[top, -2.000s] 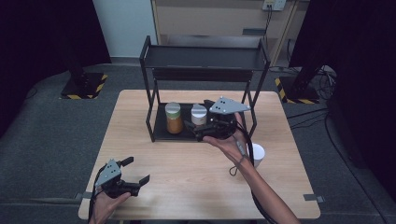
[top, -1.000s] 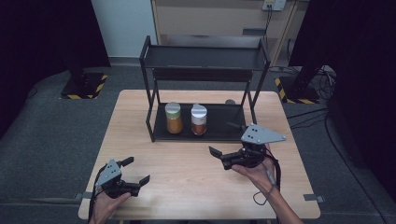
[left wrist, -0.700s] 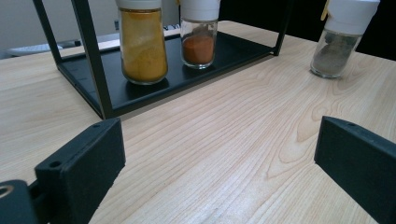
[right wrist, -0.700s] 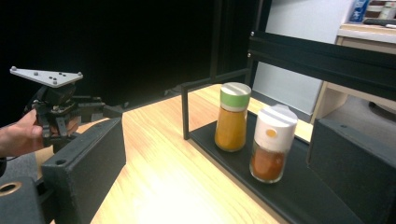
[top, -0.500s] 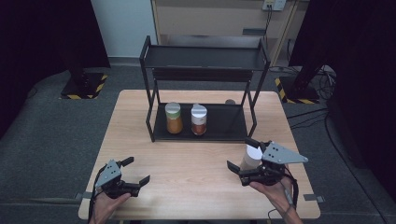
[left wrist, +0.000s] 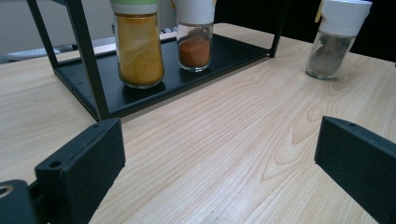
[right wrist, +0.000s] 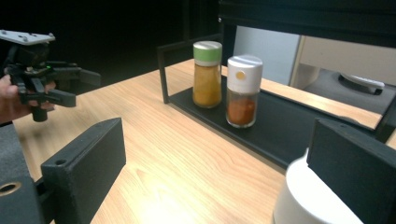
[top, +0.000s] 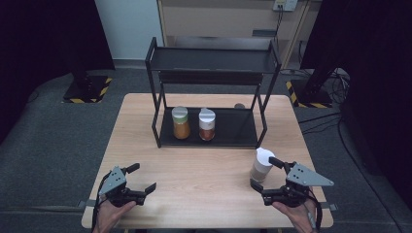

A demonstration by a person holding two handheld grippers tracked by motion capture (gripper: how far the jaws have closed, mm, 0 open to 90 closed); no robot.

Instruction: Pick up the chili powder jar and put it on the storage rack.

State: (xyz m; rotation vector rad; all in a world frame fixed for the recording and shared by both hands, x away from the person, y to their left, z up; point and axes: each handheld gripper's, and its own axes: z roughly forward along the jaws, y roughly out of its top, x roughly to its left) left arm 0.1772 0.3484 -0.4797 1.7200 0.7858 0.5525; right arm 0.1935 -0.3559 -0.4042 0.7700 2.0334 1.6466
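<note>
Right tongs [top: 267,175] wide open, white-capped jar [top: 262,165] upright on worktop [top: 204,179] between their jaws, just ahead, nothing gripped; left tongs [top: 141,178] also wide, empty, well apart from jar, rack [top: 209,92] beyond.

Laboratory or test studio: lone wooden worktop [top: 209,165] on grey carpet, black curtains left and right, hazard-striped stand bases [top: 87,90] on the floor, cables and wall socket [top: 285,5] at far right.
</note>
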